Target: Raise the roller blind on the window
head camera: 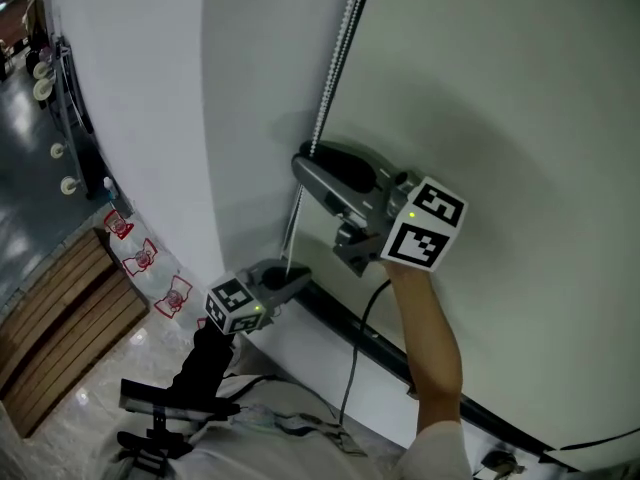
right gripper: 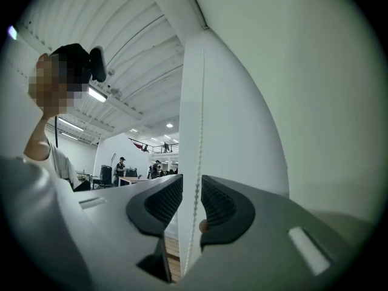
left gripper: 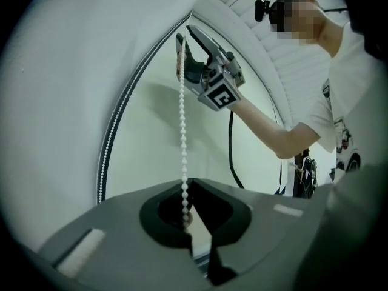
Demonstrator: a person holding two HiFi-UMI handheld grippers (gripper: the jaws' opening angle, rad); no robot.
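**Bead chain: low grip holds, high tongs open round the strand**

- Left tongs (left gripper: 188, 216): together and nipped on the bead chain (left gripper: 182, 132), which drops straight into the closed pads. They sit low, close to the blind's lower edge.
- Right tongs (right gripper: 193, 202): apart and higher up the same strand. The chain runs between the ribbed pads, but neither pad presses on it, so there is no grip here.
- Chain: it hangs straight between the two tongs and climbs out of the head view beside the roller blind (head camera: 500, 88). What looks like a second beaded run follows the window edge (left gripper: 112, 132).
- Blind: a pale sheet, down over the window, with a dark bar (head camera: 420, 368) along its bottom. A white wall (head camera: 130, 88) lies to the left.

Handling, as a judgement:
- The chain is light and limp, with small, hard, smooth beads that will likely slip if a pad lands on a bead's crown.
- It is better to close squarely across the strand, so a bead seats against the pad ribs.
- The pull should run down along the chain's own line, because a sideways tug may jump it off the clutch.
- The blind itself should offer only modest drag.
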